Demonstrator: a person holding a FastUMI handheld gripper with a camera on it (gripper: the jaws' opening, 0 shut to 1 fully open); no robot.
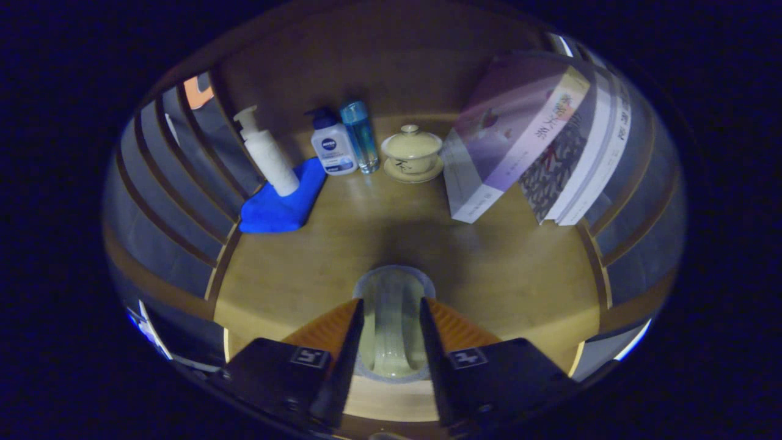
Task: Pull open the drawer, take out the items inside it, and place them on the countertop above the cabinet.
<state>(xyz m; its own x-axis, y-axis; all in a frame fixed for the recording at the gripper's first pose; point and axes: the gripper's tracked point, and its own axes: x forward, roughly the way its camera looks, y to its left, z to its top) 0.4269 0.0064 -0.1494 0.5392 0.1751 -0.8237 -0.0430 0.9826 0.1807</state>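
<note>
My tool (391,318) is clenched on a pale cup (391,324) over the desk (519,269); bare wood lies ahead, before the bottles (333,146), lidded cup (412,153) and leaning books (519,140) at the back edge.

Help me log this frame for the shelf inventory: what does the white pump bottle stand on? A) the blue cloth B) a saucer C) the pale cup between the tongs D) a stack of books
A: the white pump bottle stands on the blue cloth, left of the lidded cup on its saucer; the tongs grip a pale cup nearer the camera.
</note>
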